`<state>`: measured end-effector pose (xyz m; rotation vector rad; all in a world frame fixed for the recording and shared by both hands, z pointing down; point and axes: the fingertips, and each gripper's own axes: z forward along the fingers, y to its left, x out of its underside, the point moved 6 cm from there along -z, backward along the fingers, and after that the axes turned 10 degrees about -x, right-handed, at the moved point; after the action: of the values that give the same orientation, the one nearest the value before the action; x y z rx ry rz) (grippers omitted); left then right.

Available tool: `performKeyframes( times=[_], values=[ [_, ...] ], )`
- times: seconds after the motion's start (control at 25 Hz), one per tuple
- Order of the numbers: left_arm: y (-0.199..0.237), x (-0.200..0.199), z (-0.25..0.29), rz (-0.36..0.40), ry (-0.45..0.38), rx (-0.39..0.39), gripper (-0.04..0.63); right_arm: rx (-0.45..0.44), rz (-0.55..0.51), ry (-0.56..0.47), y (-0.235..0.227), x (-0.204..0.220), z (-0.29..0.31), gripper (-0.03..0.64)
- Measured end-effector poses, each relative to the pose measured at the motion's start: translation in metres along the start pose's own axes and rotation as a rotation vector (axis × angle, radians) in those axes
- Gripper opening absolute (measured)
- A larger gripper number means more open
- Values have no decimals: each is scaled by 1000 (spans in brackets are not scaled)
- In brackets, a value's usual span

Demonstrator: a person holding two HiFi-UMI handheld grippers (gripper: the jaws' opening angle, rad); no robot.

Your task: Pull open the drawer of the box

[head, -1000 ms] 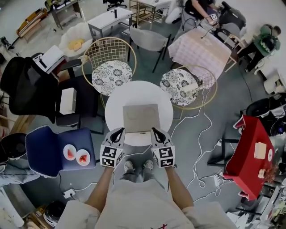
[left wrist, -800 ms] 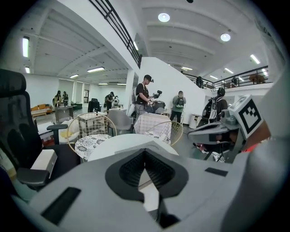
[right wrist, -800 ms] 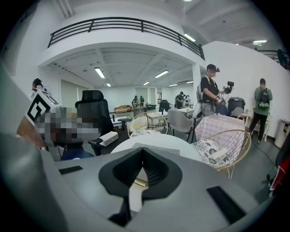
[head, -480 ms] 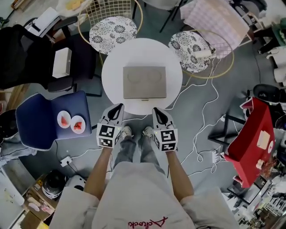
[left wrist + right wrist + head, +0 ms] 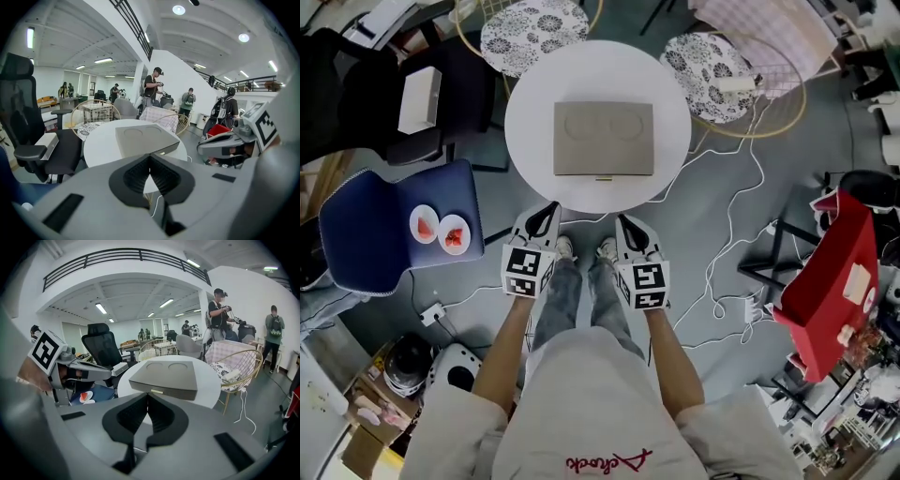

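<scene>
Drawer handle (image 5: 603,178) is sitting on the near side of the box (image 5: 603,139), nearer the right gripper (image 5: 623,223) than the left gripper (image 5: 550,209), both closed and empty.

Taupe box (image 5: 603,139) on white table (image 5: 530,98), ahead of left gripper (image 5: 549,210). Navy chair (image 5: 370,220) to its left. Red cloth (image 5: 834,272) right of right gripper (image 5: 622,221). Black-and-white floral cushions (image 5: 534,26) beyond.

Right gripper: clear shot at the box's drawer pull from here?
Probably yes. The small gold pull faces the right gripper on the box front at the table edge, nothing between. Its jaws are shut and short of it, so they must open first.
</scene>
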<state>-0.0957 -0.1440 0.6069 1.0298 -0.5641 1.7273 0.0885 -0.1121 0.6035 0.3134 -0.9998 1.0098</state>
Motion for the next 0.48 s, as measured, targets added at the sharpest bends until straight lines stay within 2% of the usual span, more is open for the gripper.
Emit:
performKeyframes(
  times=[0.24, 0.48],
  values=[
    [-3, 9, 15, -3, 7, -6, 12, -17, -1, 17, 0, 11, -1, 15],
    [10, -4, 55, 20, -6, -13, 12, -42, 2, 30, -1, 12, 7, 15]
  ],
)
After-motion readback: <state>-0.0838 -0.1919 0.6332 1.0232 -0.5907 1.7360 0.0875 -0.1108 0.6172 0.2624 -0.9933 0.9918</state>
